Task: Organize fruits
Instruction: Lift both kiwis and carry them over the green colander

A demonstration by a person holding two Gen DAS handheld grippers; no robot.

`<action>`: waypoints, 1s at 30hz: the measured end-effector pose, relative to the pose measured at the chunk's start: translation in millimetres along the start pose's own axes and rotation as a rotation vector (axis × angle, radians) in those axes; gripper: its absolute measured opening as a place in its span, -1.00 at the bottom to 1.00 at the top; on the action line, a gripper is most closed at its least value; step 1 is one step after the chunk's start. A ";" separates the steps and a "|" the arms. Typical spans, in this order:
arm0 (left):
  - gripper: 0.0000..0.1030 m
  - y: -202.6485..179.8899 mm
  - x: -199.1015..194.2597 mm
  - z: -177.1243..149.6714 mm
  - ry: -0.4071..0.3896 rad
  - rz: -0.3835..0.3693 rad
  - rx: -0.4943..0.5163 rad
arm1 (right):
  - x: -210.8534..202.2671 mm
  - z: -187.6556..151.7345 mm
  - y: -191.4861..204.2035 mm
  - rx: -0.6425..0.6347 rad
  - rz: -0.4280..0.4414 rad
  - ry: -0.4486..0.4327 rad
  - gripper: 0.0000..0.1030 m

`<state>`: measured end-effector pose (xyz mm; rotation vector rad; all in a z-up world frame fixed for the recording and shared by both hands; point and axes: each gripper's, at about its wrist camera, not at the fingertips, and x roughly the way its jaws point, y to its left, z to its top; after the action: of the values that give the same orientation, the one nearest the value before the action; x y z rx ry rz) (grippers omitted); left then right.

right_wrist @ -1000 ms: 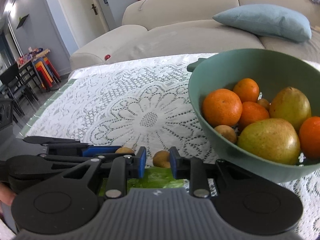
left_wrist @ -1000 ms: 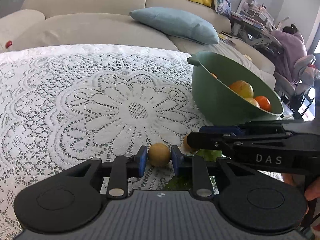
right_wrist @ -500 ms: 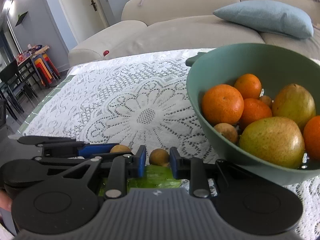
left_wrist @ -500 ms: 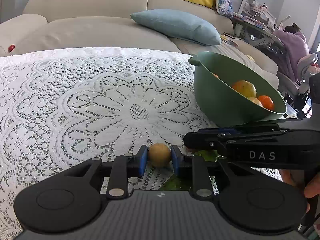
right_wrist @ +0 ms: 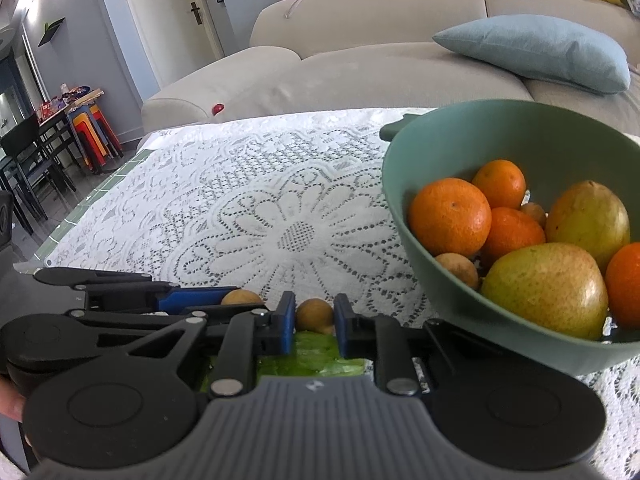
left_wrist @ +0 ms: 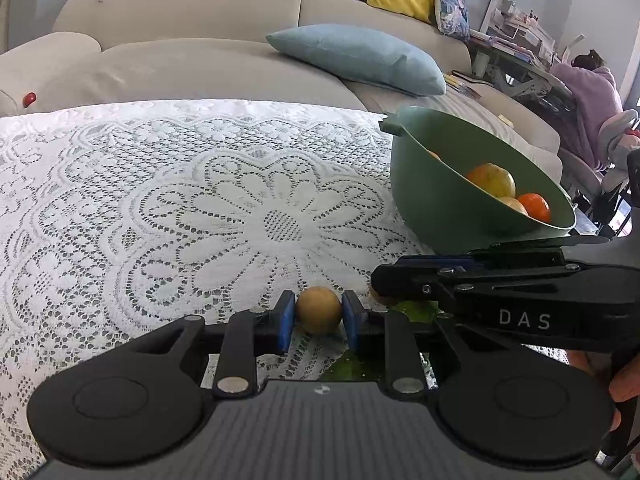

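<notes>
My left gripper [left_wrist: 319,318] is shut on a small round tan fruit [left_wrist: 319,307] just above the lace tablecloth [left_wrist: 180,208]. Close on its right is my right gripper [right_wrist: 314,322]. Its blue pads are closing on a second small tan fruit [right_wrist: 314,313] and touch both its sides. The left gripper's fruit [right_wrist: 241,297] shows beside it in the right wrist view. A green bowl [right_wrist: 404,216] stands at the right, holding several oranges [right_wrist: 450,216], two pears [right_wrist: 546,290] and small tan fruits [right_wrist: 458,270].
A green patch [right_wrist: 312,356] lies on the cloth under both grippers. A beige sofa [left_wrist: 180,52] with a blue cushion [left_wrist: 356,58] runs behind the table. A person in a purple top [left_wrist: 592,96] sits at the far right. Dark chairs [right_wrist: 28,160] stand at the left.
The right gripper's jaws have narrowed onto the small tan fruit. The left gripper keeps its fruit, and neither hand has shifted noticeably.
</notes>
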<state>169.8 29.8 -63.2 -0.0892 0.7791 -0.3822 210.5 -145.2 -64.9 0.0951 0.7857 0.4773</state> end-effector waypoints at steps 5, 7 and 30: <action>-0.46 0.3 -2.1 -0.6 -0.007 0.009 -0.008 | -4.4 1.5 0.3 -0.014 -0.009 -0.023 -0.68; -0.46 1.0 -3.7 0.2 -0.014 0.014 -0.017 | -5.9 2.0 1.5 -0.028 -0.008 -0.029 -0.69; -0.46 -38.3 -40.9 32.6 -0.153 0.095 -0.065 | -73.8 18.2 -5.5 -0.106 -0.036 -0.235 -0.69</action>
<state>154.5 7.3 -4.3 -0.1405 0.6419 -0.2565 180.5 -181.4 -4.9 0.0372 0.5301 0.4635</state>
